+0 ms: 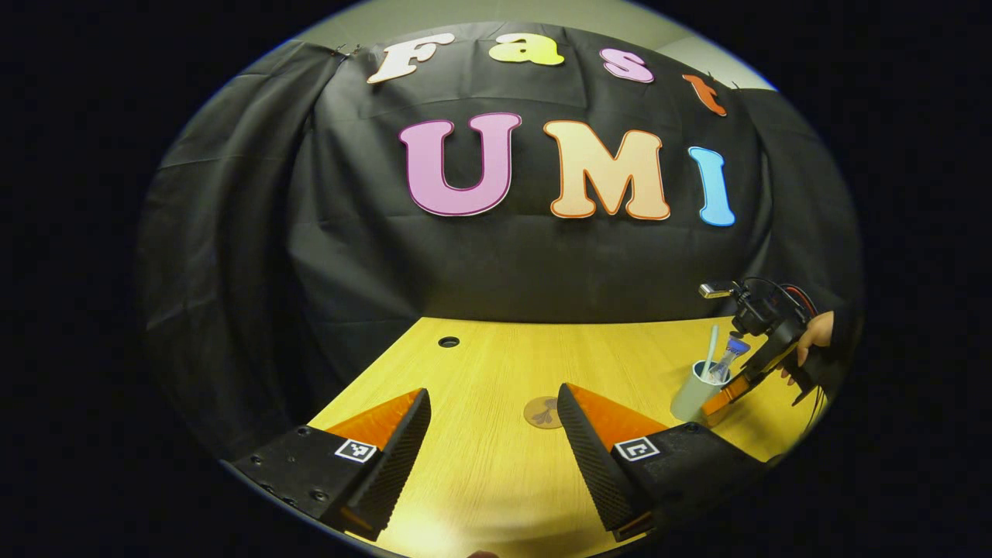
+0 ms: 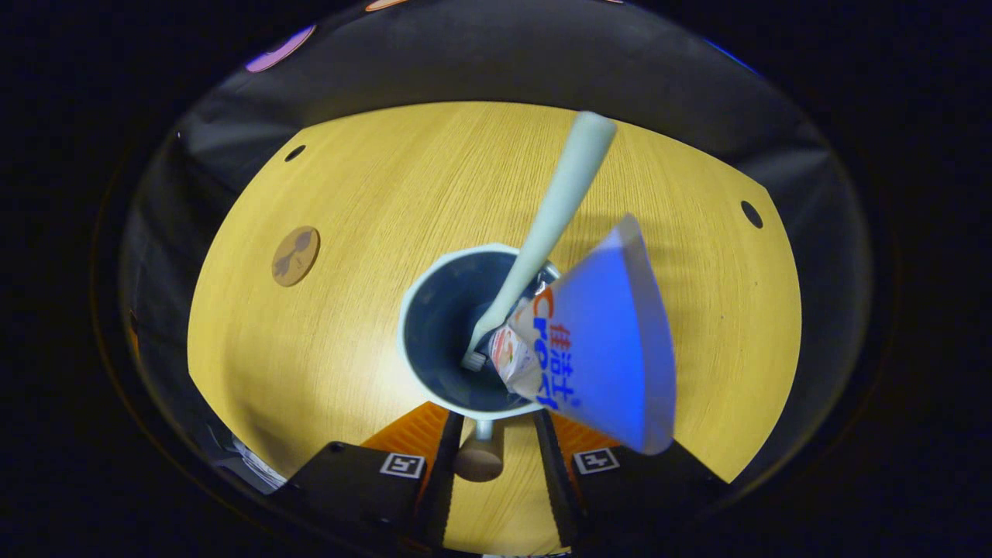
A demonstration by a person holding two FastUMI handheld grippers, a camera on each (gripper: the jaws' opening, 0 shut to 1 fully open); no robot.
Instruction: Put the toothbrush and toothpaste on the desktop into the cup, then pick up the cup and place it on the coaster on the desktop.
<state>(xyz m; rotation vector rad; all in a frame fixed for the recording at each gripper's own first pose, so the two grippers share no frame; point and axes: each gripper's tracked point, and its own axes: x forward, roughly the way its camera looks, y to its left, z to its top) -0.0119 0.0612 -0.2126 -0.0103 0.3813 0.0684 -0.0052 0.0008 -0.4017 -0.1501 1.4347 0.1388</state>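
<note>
Toothbrush [image 2: 552, 213] and toothpaste [image 2: 601, 341] were seen standing inside the cup [image 2: 422, 325], which rested on the wooden desktop [image 2: 372, 194], well apart from the round coaster [image 2: 295, 255]. The right gripper [image 2: 490, 453] was positioned low at the cup's near side, its fingers set around the cup's handle [image 2: 479, 457]; whether both pressed on it could not be told. In the left gripper view, the left gripper [image 1: 494, 434] was held above the desktop with its fingers spread wide apart and nothing between them, the coaster lying just beyond.
</note>
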